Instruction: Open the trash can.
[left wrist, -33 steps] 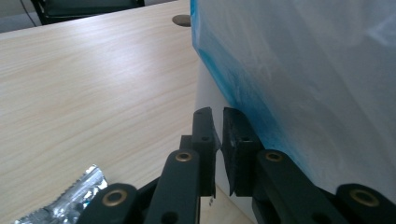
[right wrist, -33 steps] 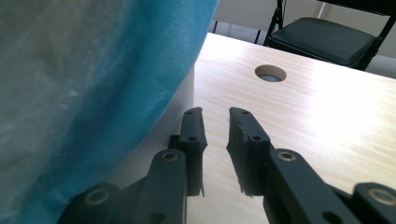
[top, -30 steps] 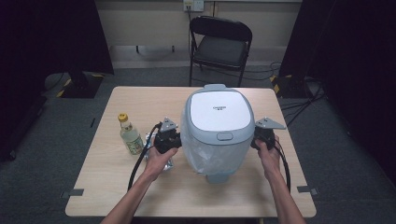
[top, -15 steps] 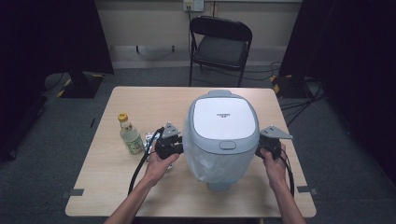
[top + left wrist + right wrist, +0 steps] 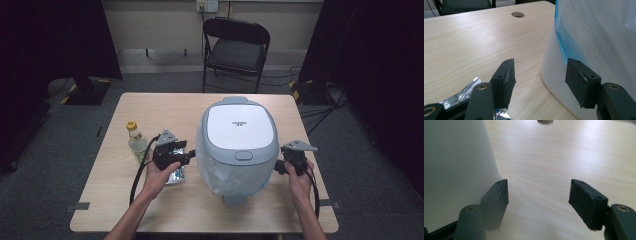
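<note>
- High view: since 1 second ago the bin (image 5: 239,145) has come toward my edge of the table (image 5: 125,210), and both hands have dropped back with it. I judge the repositioning near done.
- My left gripper (image 5: 186,156) stands open, empty, touching or just beside the bin's left wall; foil packet (image 5: 176,175) lies beneath it, bottle (image 5: 135,142) near the table's left edge.
- My right gripper (image 5: 278,166) stands open, empty, just beside the right wall.
- Left gripper view: bag liner (image 5: 599,32) drapes over the white wall.
</note>
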Available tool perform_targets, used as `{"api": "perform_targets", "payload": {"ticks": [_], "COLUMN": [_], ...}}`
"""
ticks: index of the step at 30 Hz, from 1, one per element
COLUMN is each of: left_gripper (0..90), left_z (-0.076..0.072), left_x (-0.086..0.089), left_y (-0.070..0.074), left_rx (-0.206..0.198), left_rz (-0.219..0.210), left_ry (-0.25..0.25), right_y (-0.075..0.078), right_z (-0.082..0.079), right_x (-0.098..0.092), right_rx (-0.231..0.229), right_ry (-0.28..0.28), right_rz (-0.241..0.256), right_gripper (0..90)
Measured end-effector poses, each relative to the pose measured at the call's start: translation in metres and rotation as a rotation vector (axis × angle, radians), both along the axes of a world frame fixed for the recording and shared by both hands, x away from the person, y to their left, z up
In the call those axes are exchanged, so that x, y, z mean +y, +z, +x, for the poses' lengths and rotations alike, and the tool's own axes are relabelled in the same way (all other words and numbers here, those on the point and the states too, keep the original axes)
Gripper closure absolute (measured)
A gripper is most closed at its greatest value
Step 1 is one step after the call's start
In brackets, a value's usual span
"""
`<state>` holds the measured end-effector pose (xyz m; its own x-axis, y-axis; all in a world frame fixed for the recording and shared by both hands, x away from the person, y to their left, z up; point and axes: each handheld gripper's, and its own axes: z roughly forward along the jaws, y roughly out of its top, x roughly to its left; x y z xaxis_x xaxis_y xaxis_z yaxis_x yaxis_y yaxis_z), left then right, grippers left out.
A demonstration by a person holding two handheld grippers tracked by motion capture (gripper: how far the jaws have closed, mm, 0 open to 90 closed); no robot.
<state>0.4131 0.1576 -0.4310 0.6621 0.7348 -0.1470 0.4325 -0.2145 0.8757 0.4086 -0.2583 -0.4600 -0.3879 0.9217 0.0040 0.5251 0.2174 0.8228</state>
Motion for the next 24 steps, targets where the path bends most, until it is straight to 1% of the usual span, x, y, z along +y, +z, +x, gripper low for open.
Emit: {"api": "perform_targets", "payload": {"ticks": [1,2,3,4,5,6,7,8,10,11,12,13,14,15,16,17,18,19,20,21,22,23,24], "left_gripper": [38.3,38.3,38.3,38.1,37.6,36.9,36.9,36.2,35.5,34.4,32.6,32.6,30.7,30.6,29.9,29.9,28.9,28.1,26.5,25.6,25.6,23.4,22.4], "left_z": [-0.002,-0.002,-0.002,-0.003,-0.004,-0.004,-0.005,-0.005,-0.006,-0.007,-0.007,-0.008,-0.011,-0.011,-0.012,-0.013,-0.016,-0.017,-0.020,-0.020,-0.022,-0.024,-0.027], "left_x": [0.002,0.002,0.005,0.008,0.011,0.011,0.015,0.019,0.024,0.027,0.030,0.030,0.032,0.032,0.034,0.034,0.035,0.036,0.037,0.037,0.037,0.037,0.038], "left_y": [0.002,0.002,0.005,0.010,0.013,0.013,0.017,0.020,0.025,0.027,0.030,0.032,0.037,0.037,0.040,0.042,0.046,0.048,0.054,0.054,0.058,0.061,0.067], "left_rx": [0.001,0.001,0.002,-0.007,-0.011,-0.011,-0.016,-0.019,-0.029,-0.028,-0.026,-0.031,-0.054,-0.054,-0.058,-0.063,-0.072,-0.076,-0.083,-0.083,-0.087,-0.091,-0.104], "left_rz": [-0.005,-0.005,-0.007,-0.029,-0.036,-0.036,-0.051,-0.070,-0.109,-0.147,-0.178,-0.178,-0.157,-0.157,-0.166,-0.165,-0.169,-0.174,-0.173,-0.173,-0.179,-0.198,-0.199], "left_ry": [0.000,0.000,-0.012,-0.022,-0.020,-0.020,-0.016,-0.022,-0.024,-0.036,-0.060,-0.055,-0.043,-0.043,-0.060,-0.071,-0.068,-0.076,-0.083,-0.083,-0.079,-0.085,-0.099], "right_y": [-0.006,-0.006,-0.008,-0.013,-0.014,-0.014,-0.015,-0.018,-0.022,-0.024,-0.027,-0.027,-0.029,-0.029,-0.031,-0.031,-0.032,-0.033,-0.036,-0.036,-0.036,-0.036,-0.038], "right_z": [-0.003,-0.003,-0.004,-0.008,-0.010,-0.010,-0.012,-0.015,-0.019,-0.020,-0.022,-0.022,-0.021,-0.021,-0.021,-0.021,-0.021,-0.022,-0.024,-0.024,-0.025,-0.026,-0.028], "right_x": [-0.006,-0.006,-0.006,-0.004,-0.003,-0.003,-0.001,0.001,0.003,0.003,0.003,0.003,0.004,0.004,0.005,0.005,0.006,0.007,0.006,0.006,0.006,0.005,0.004], "right_rx": [0.047,0.047,0.061,0.085,0.098,0.098,0.112,0.124,0.129,0.133,0.146,0.146,0.155,0.155,0.159,0.159,0.163,0.175,0.153,0.153,0.156,0.150,0.133], "right_ry": [0.006,0.006,0.011,0.028,0.037,0.037,0.046,0.062,0.070,0.073,0.066,0.066,0.064,0.064,0.062,0.062,0.061,0.061,0.062,0.062,0.060,0.053,0.051], "right_rz": [0.021,0.021,0.018,-0.011,-0.024,-0.024,-0.046,-0.067,-0.071,-0.073,-0.057,-0.057,-0.045,-0.045,-0.059,-0.059,-0.064,-0.074,-0.090,-0.090,-0.089,-0.089,-0.088], "right_gripper": [30.3,30.3,30.0,29.2,28.1,28.1,26.4,25.2,24.2,20.9,16.2,16.2,16.6,16.6,16.0,16.0,16.0,15.8,15.7,15.7,15.7,15.6,15.2]}}
